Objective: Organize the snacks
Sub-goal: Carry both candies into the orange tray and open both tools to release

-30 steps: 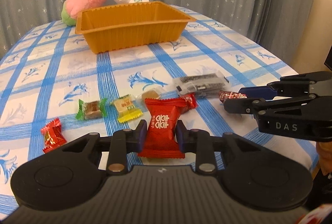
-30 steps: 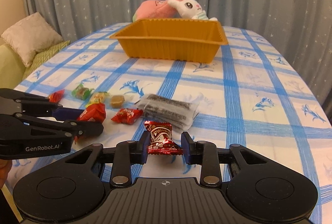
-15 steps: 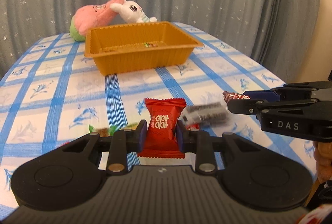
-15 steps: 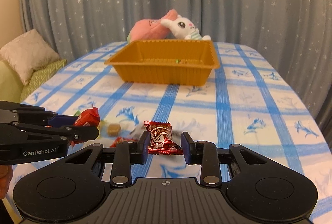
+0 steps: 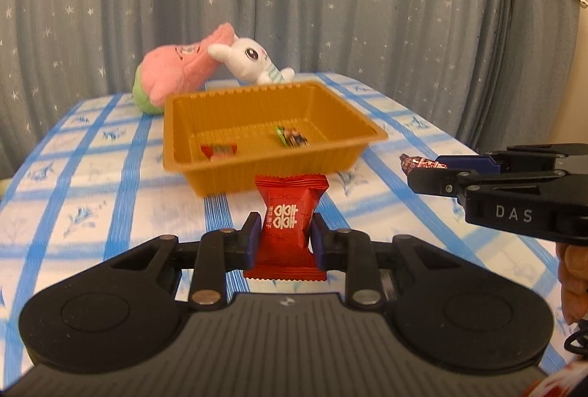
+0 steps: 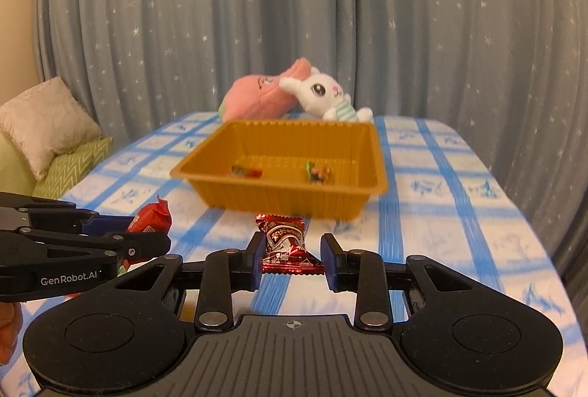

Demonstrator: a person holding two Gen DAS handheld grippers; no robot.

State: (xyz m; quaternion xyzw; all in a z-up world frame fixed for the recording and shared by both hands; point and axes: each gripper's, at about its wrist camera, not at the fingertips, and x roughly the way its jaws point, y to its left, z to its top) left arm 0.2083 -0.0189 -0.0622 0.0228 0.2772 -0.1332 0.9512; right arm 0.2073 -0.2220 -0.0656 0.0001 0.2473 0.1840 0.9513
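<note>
Tablecloth: blue-checked, spread under everything
Plush toys: pink one and white rabbit, lying at 12 o'clock behind the tray
Orange tray: long axis running roughly 9 to 3 o'clock across both views, open side up; two small wrapped sweets on its floor, blurred
Left gripper: aimed at 12 o'clock toward the tray, tilted down, pads pinched on the red packet
Red packet: upright, long axis 12 to 6 o'clock, crimped ends above and below, waist squeezed
Right gripper: same heading, clamped on the dark red candy
Dark red candy: tilted, top leaning toward 11 o'clock
Only in the right view: a cushion at 9 o'clock
Only in the left view: a hand at 4 o'clock, behind the right gripper
</note>
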